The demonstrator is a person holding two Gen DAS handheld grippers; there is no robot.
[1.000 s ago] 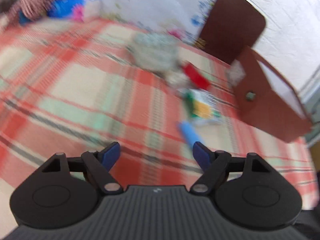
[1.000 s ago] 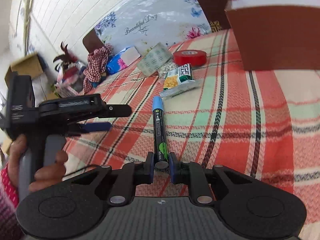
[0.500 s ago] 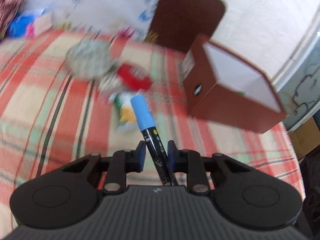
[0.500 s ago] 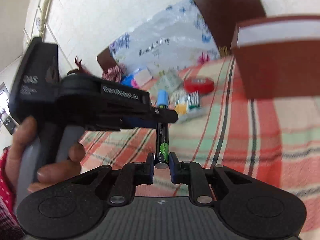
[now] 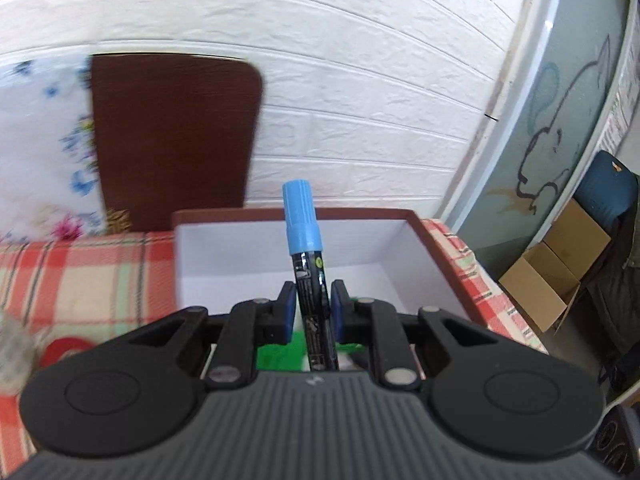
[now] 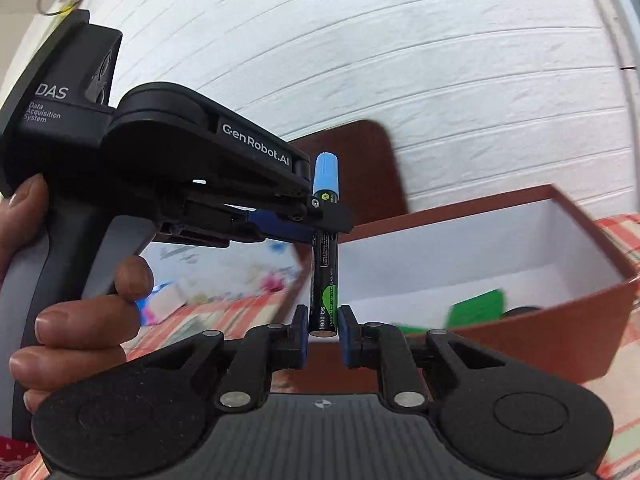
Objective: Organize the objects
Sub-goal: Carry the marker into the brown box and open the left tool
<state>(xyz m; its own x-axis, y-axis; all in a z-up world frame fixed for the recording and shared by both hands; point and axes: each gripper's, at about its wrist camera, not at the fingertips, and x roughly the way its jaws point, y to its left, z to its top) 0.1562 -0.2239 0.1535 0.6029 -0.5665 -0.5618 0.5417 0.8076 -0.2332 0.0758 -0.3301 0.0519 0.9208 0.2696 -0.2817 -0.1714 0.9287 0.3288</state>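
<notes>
Two grippers pinch one marker (image 5: 306,248): left gripper (image 5: 311,314) mid-barrel, right gripper (image 6: 323,322) at tail end. Marker held above box (image 5: 440,256), cap up. Step: carrying to box. Next, likely: one gripper releases, other lowers marker inside beside green item (image 6: 476,312).

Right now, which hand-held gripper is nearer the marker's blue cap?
Left. The left hand-held gripper clamps the marker just below its blue cap; the right hand-held gripper holds the marker's bottom end, farthest from the cap.
</notes>
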